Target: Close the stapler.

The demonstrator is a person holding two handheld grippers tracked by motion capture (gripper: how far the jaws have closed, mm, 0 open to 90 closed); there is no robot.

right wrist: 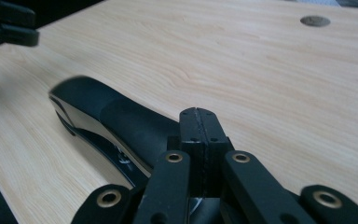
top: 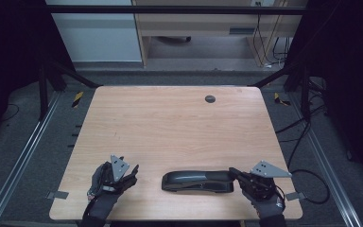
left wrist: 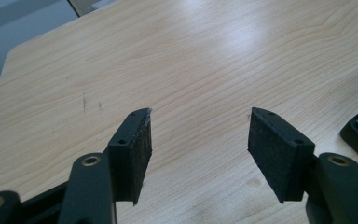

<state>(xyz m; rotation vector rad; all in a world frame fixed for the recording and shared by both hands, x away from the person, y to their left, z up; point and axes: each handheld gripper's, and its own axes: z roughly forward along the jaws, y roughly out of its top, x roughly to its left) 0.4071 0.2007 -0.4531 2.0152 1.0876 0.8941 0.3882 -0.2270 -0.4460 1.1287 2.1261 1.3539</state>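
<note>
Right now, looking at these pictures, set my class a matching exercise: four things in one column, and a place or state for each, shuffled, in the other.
Things:
1. left gripper
2. right gripper
3. stapler
4. round grommet

Place or state:
A. set in the table near its far edge
B. jaws shut, at one end of the black thing
C. lying flat near the front edge
D. jaws open, nothing between them

Pairs: 1-D, 2-B, 3-C, 4-A
</note>
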